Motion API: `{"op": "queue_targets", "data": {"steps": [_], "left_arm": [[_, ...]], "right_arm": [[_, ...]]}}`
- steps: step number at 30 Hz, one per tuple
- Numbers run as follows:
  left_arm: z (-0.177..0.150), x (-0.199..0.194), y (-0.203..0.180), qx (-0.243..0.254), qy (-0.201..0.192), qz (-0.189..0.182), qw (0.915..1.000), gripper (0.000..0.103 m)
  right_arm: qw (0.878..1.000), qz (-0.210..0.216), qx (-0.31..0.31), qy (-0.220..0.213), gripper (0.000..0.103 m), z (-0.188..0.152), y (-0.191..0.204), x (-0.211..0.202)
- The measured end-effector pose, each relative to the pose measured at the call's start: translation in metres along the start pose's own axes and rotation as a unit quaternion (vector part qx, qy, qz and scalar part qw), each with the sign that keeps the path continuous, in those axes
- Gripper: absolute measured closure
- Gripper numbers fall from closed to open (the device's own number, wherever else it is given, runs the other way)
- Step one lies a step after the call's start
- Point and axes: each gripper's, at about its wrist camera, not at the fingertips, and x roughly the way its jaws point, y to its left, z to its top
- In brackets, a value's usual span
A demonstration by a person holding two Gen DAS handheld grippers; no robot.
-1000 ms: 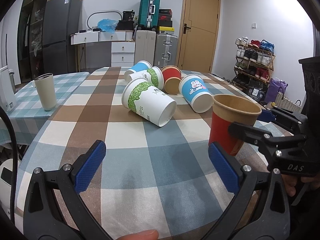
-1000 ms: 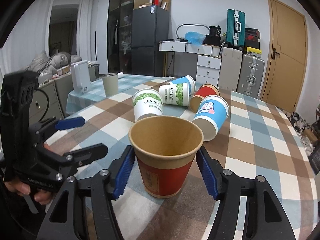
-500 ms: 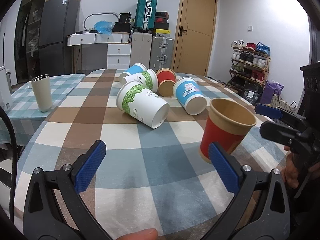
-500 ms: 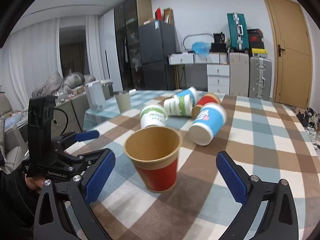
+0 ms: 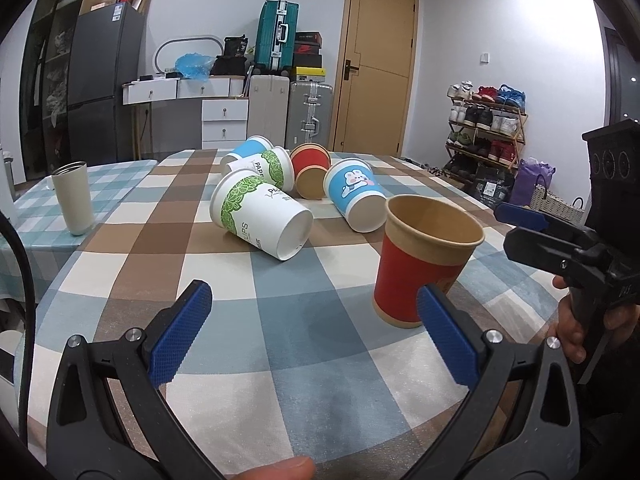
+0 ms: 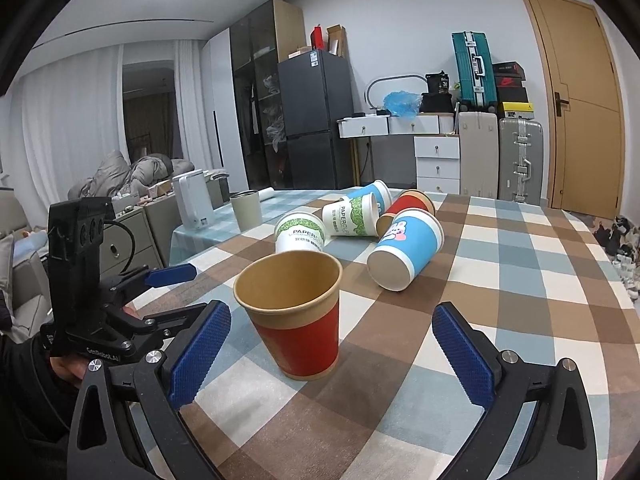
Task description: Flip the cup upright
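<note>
A red paper cup with a brown rim (image 5: 420, 268) (image 6: 298, 316) stands upright on the checked tablecloth (image 5: 280, 320). My right gripper (image 6: 328, 356) is open and empty, its blue pads apart on either side of the cup without touching it. My left gripper (image 5: 312, 332) is open and empty, low over the near table, with the red cup just beyond its right pad. Several cups lie on their sides further back: a green-leaf cup (image 5: 260, 216), a second leaf cup (image 5: 268, 168), a blue cup (image 5: 244, 152), a red cup (image 5: 310, 172) and a blue rabbit cup (image 5: 356, 196) (image 6: 408, 252).
A cream tumbler (image 5: 74, 198) stands upright on the adjoining table at the left. A white appliance (image 6: 192, 200) stands beyond it. The table edge runs near on the right. Suitcases, drawers, a fridge and a shoe rack (image 5: 484, 128) line the room behind.
My right gripper opened, let go of the red cup and drew back from it. The cup stays standing upright. My left gripper barely moved.
</note>
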Motion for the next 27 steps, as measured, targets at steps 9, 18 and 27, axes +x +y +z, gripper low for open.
{"op": "queue_targets", "data": {"steps": [9,18,27], "left_arm": [[-0.0014,-0.0012,-0.0004,-0.001,0.001,-0.001,1.0,0.001],[-0.0015,-0.0011,-0.0007,0.0,0.002,0.0,1.0,0.001],[-0.0017,-0.0011,-0.0006,-0.001,0.001,0.0,1.0,0.001]], "right_arm": [[1.0,0.001,0.0,0.0,0.0,-0.0011,0.001,0.0005],[1.0,0.002,-0.001,0.003,0.0,-0.0017,0.0037,-0.0001],[1.0,0.002,-0.001,0.003,0.0,-0.0022,0.0043,0.0]]}}
